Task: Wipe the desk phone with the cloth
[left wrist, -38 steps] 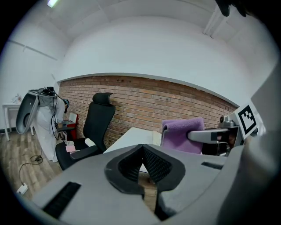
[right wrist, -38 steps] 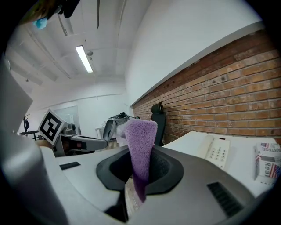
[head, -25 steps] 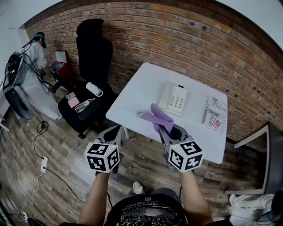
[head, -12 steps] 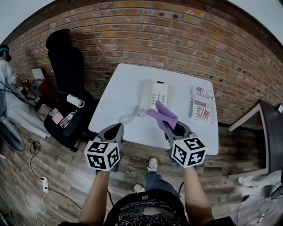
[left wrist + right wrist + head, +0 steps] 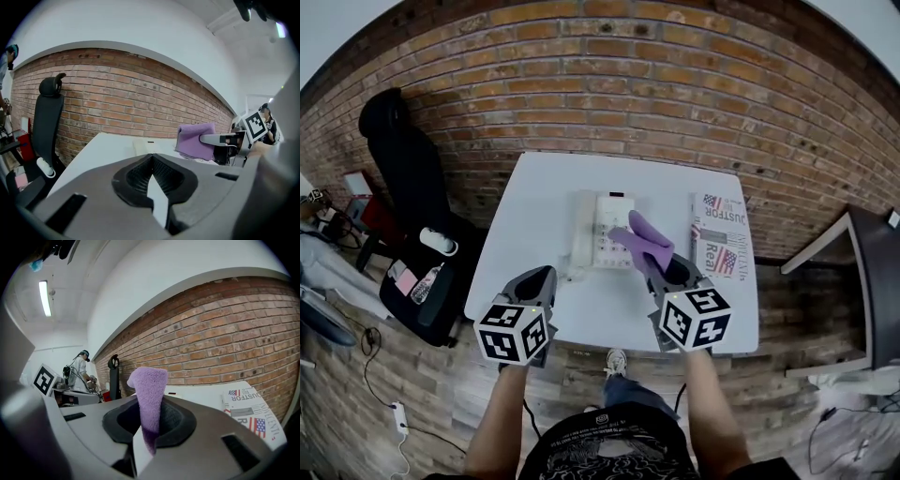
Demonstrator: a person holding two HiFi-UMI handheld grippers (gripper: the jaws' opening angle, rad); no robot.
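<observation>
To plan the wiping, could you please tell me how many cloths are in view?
1: the purple cloth, clamped in the right gripper, held up near the desk phone. No other cloth shows.

white desk (image 5: 536, 214) w/ newspaper (image 5: 720, 236) on right side | blk office chair (image 5: 405, 178) left of desk | brick wall (image 5: 628, 84) behind | wood floor (image 5: 403, 394)

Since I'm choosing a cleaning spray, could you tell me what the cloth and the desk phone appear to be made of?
The cloth looks like purple microfibre or terry: fuzzy, matte, folding limply. The desk phone looks like smooth off-white moulded plastic, judging by its hard even casing; too distant to be sure.
</observation>
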